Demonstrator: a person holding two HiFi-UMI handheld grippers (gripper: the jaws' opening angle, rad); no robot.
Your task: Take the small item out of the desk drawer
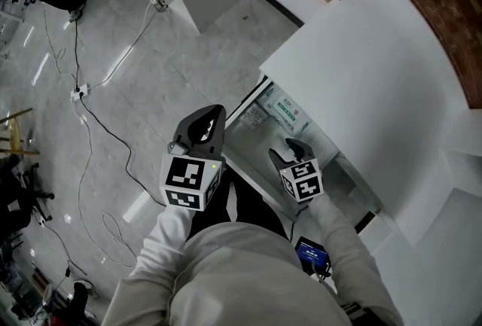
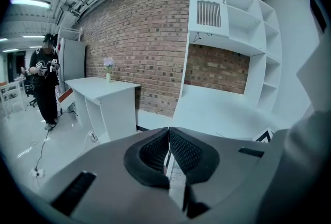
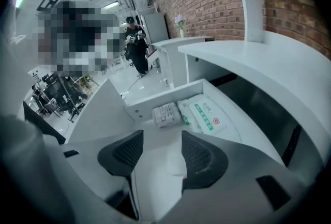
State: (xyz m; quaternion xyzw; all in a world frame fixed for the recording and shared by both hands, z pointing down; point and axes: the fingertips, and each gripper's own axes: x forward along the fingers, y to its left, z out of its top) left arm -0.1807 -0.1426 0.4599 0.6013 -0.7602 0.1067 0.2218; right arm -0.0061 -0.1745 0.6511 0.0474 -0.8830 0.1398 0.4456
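A large white bench [image 1: 376, 68] with a curved top fills the right of the head view, set against a red brick wall [image 2: 150, 47]. From under its edge a white drawer [image 3: 150, 103] stands pulled out over a pale, glossy floor [image 1: 151, 91] crossed by thin black cables.

The person, in a light-coloured sleeve, holds a gripper in each hand. The left gripper [image 2: 168, 132] hangs outside the drawer, beside its front corner. Its two dark ribbed fingers [image 2: 189, 153] are pressed together at the tips and hold nothing. Far beyond them are a second white desk and a person standing in dark clothes.

The right gripper [image 3: 162, 135] points down into the drawer. Its fingers [image 3: 204, 158] stand wide apart, and only the bare white drawer floor shows between them. They touch nothing.

Ahead of the right fingers and a little to their right lies a large flat white pack [image 3: 207, 117] with green printing and a red mark. Just beside it, straight ahead of the gap between the right fingers, lies the small white packet [image 3: 166, 114]. It sits against the drawer's far wall, well clear of both fingertips, and neither gripper is gripping it.
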